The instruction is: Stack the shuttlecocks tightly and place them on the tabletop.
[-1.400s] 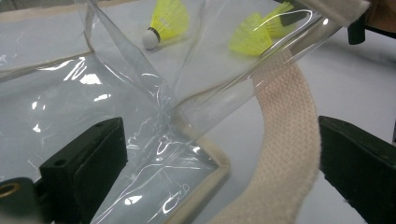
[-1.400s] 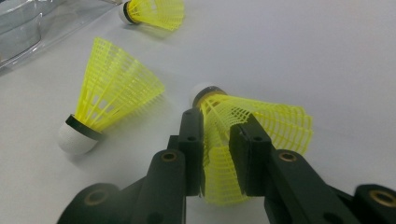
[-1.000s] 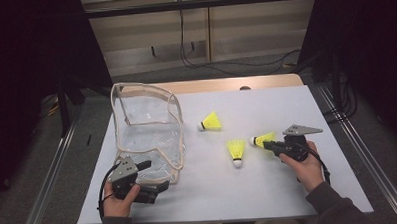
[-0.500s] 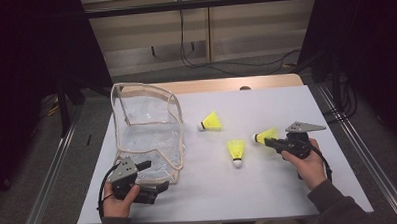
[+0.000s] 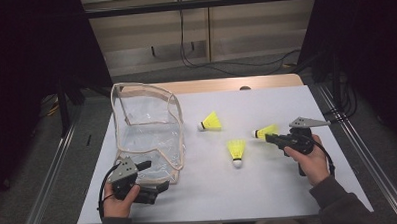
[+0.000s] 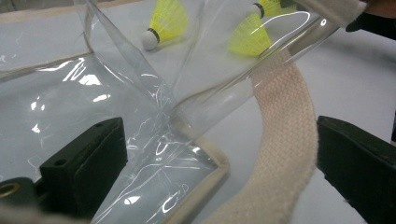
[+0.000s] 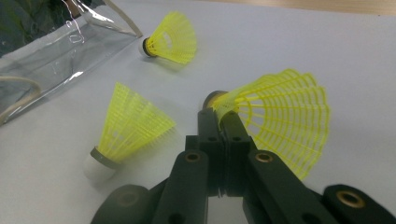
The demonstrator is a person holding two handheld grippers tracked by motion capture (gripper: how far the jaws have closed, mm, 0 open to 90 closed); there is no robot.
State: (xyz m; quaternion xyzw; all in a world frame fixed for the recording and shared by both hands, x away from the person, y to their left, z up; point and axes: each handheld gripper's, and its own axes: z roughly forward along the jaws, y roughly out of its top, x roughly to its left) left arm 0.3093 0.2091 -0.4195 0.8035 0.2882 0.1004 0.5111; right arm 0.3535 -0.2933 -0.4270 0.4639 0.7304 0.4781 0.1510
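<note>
Clear plastic bag [image 5: 147, 126] with cream webbing trim is lying on the left half of the white surface [image 5: 269, 189], its mouth standing open towards the far edge, apparently so the shuttlecocks can be dropped in. The left hand-held gripper [image 5: 156, 189] is sitting at the bag's near corner with its jaws apart, one on either side of the cream strap [image 6: 285, 154] and a fold of clear film, seemingly placed to steady the bag or lift its edge; it is not yet pinching either. The right hand-held gripper [image 5: 268, 137] is reaching in from the right, its jaws pressed together on the thin yellow skirt of one shuttlecock [image 7: 275, 123], just behind the cork, a grip that is likely sparing the mesh from crushing while the piece is being carried. A second shuttlecock [image 5: 236, 151] is resting near the middle of the surface with its white cork towards the person, and a third shuttlecock [image 5: 210, 122] is lying on its side just right of the bag, both apart from either gripper and waiting to be gathered
</note>
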